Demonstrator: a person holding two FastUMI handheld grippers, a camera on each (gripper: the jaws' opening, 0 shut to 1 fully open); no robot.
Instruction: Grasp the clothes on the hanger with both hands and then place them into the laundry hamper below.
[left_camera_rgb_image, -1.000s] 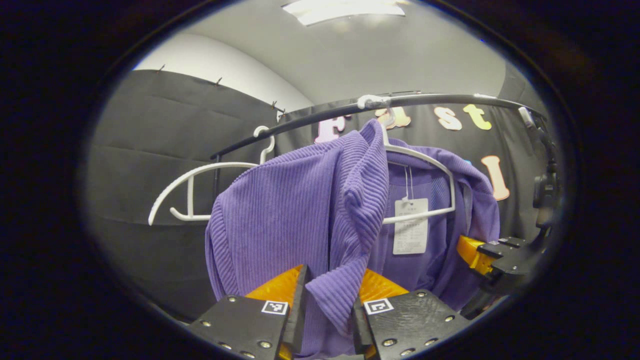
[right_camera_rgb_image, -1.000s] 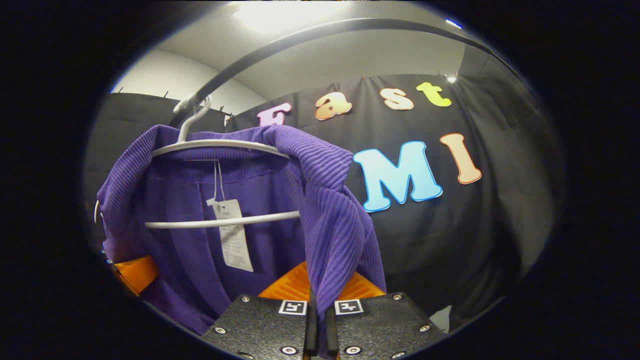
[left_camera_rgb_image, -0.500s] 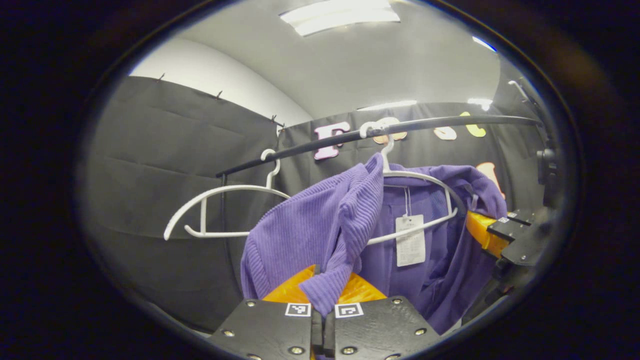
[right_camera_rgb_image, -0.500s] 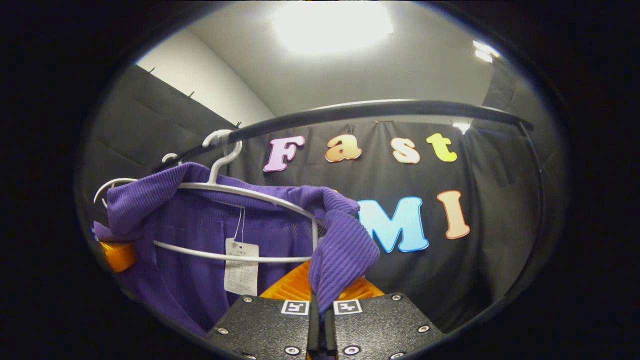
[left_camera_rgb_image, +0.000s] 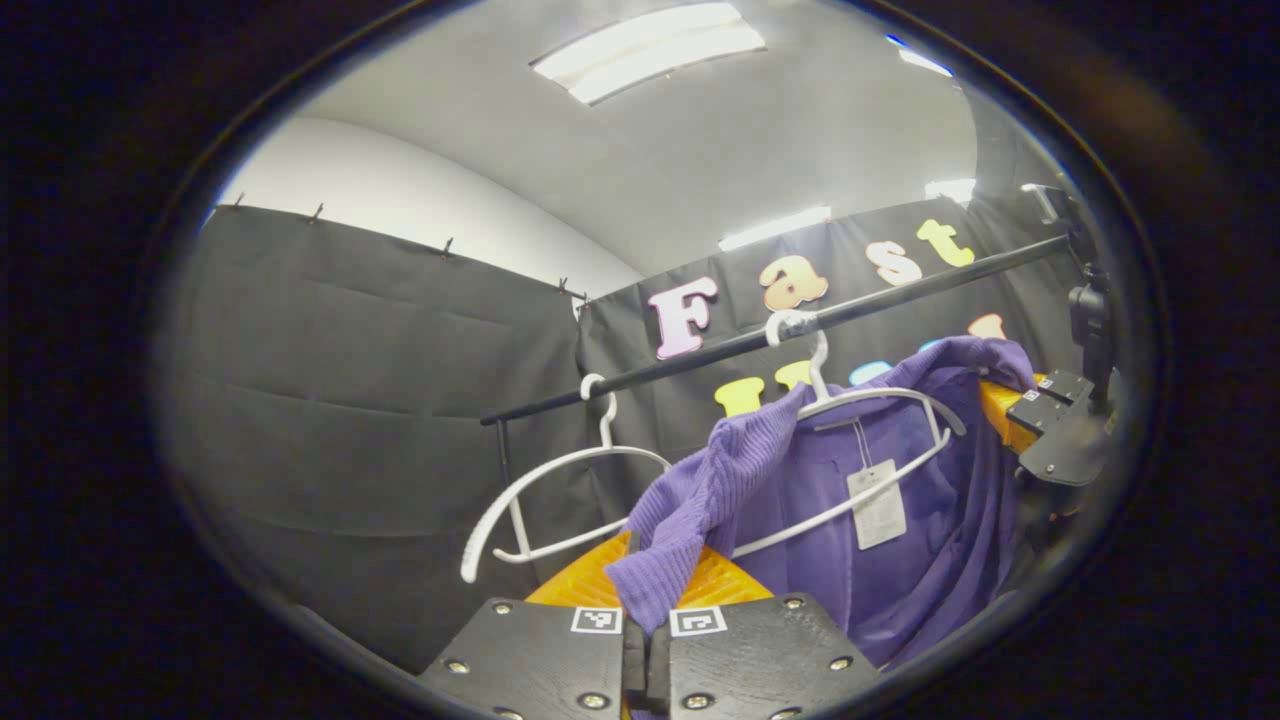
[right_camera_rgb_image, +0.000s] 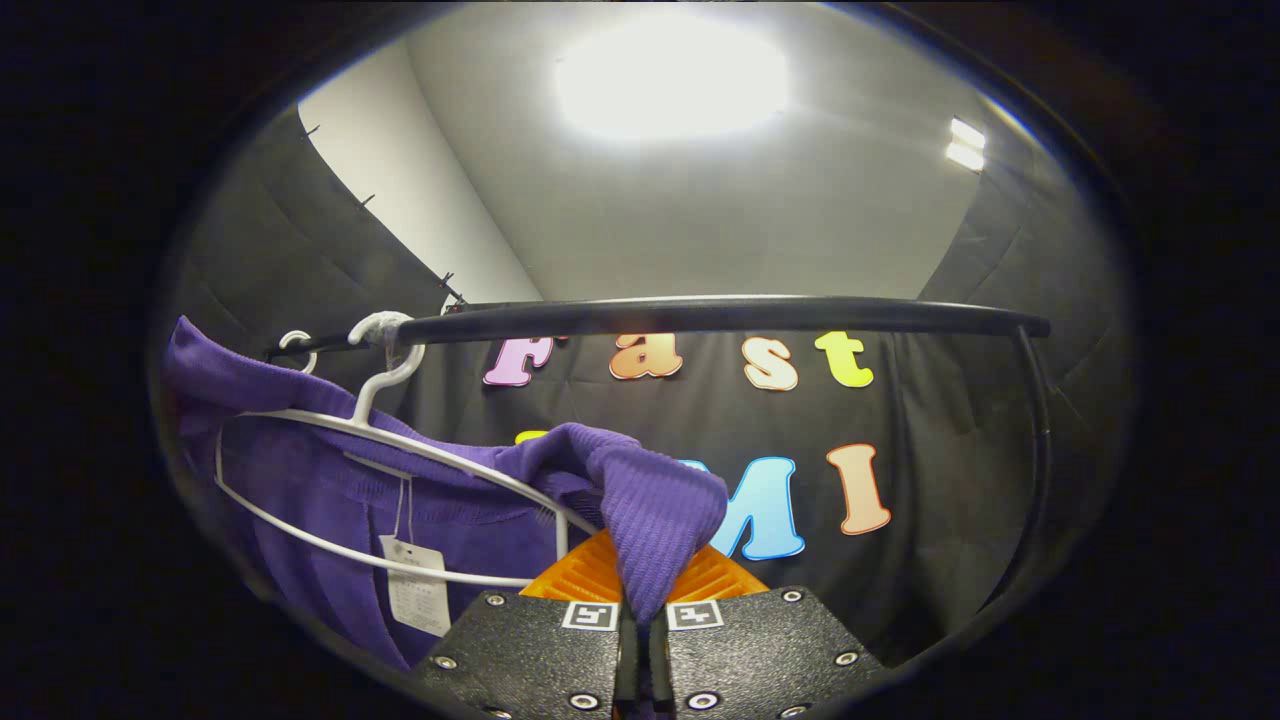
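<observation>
Pinching purple ribbed cloth, my left gripper (left_camera_rgb_image: 648, 640) points upward, its fingers closed on one shoulder of the purple garment (left_camera_rgb_image: 900, 480). To its left an empty white hanger (left_camera_rgb_image: 560, 500) dangles from the black rail (left_camera_rgb_image: 900, 295). The garment is draped on a second white hanger (left_camera_rgb_image: 880, 415) hooked over the same rail. Farther right, my right gripper (right_camera_rgb_image: 640, 640) is tilted up too, fingers clamped on the other shoulder fold, and is seen at the far edge of the left gripper view.
</observation>
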